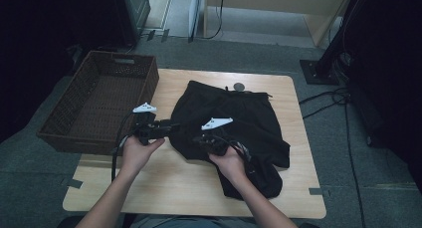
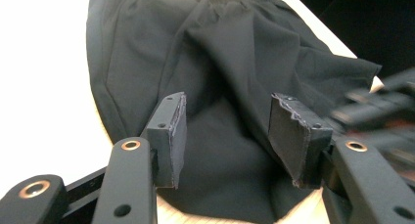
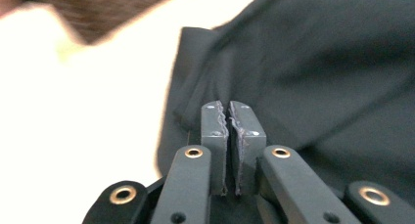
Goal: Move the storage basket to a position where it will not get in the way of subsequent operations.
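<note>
Two grippers: each held in one hand over a wooden table [image 1: 298, 138], both at the near left part of a black garment [image 1: 234, 123].
Left gripper [image 1: 175, 126]: jaws stand about half apart, nothing pressed between the pads; the garment lies spread just ahead of and below them, with bare table on the jaws' left in the left gripper view.
Right gripper [image 1: 199, 139]: jaws closed, pads [image 3: 215, 131] meeting with only a thin seam between; whether a fold of cloth is nipped there cannot be told. The garment lies under it and off to its right in the right gripper view, where a folded edge runs just ahead of the tips.
Garment: black shorts or similar, waistband on the far side from both grippers, lying flat and partly folded on the table.
Writing: no readable brand, label or lettering on the garment, grippers or basket.
High view adds: a dark woven basket [image 1: 99, 98] beyond the left gripper's outer side, overhanging the table's left edge; a small round dark object [image 1: 239, 86] on the table past the waistband; white three-cornered plates on top of both grippers; cables on the floor.
Left gripper view adds: the right gripper [image 2: 381, 111], blurred, just to its right.
Right gripper view adds: a brown corner of the basket [image 3: 98, 9], blurred, far ahead to its left.
</note>
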{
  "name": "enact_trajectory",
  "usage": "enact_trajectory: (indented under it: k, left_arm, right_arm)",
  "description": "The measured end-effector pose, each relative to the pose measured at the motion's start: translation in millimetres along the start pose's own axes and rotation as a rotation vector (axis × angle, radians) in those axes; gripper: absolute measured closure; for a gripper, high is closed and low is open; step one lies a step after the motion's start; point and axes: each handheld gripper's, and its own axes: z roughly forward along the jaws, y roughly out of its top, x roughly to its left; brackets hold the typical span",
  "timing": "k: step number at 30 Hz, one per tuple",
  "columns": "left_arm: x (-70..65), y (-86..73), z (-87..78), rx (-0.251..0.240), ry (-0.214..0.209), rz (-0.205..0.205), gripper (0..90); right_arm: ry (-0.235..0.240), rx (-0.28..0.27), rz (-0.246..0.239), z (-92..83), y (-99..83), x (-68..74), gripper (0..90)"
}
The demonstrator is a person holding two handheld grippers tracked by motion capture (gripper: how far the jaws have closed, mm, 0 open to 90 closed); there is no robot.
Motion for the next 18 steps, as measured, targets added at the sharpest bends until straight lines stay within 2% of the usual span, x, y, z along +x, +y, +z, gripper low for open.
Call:
enact_trajectory:
  k: [2,5,9,11,12,14,16,18]
  left_arm:
    - [-0.7,1.0,-1.1,-0.002,0.003,0.002,48.2]
    - [-1.5,2.2,-2.2,-0.006,0.002,0.004,48.2]
    - [-4.3,3.6,-1.8,-0.007,-0.002,0.01,48.2]
    - [-6.6,4.1,0.0,-0.004,-0.005,0.014,48.2]
    - [-7.6,4.3,1.3,0.003,-0.01,0.019,48.1]
    - [-11.5,4.2,4.3,0.014,-0.014,0.031,48.1]
    - [-16.7,3.6,8.1,0.024,-0.023,0.043,48.2]
    - [-21.2,2.8,13.3,0.04,-0.033,0.058,48.7]
  right_arm:
    - [0.072,0.01,-0.011,-13.9,-1.6,15.6,86.7]
    - [0.147,0.043,-0.042,-26.4,-12.6,41.4,86.7]
    - [0.24,0.104,-0.051,-32.4,-34.1,67.7,86.1]
    - [0.279,0.14,-0.055,-32.8,-44.1,77.8,80.4]
    - [0.282,0.145,-0.062,-34.1,-47.6,81.5,73.9]
    - [0.259,0.101,-0.076,-42.0,-50.7,82.3,62.5]
    - [0.204,0.032,-0.066,-56.9,-50.0,73.3,59.0]
    - [0.115,-0.037,-0.056,-73.6,-51.0,56.3,57.8]
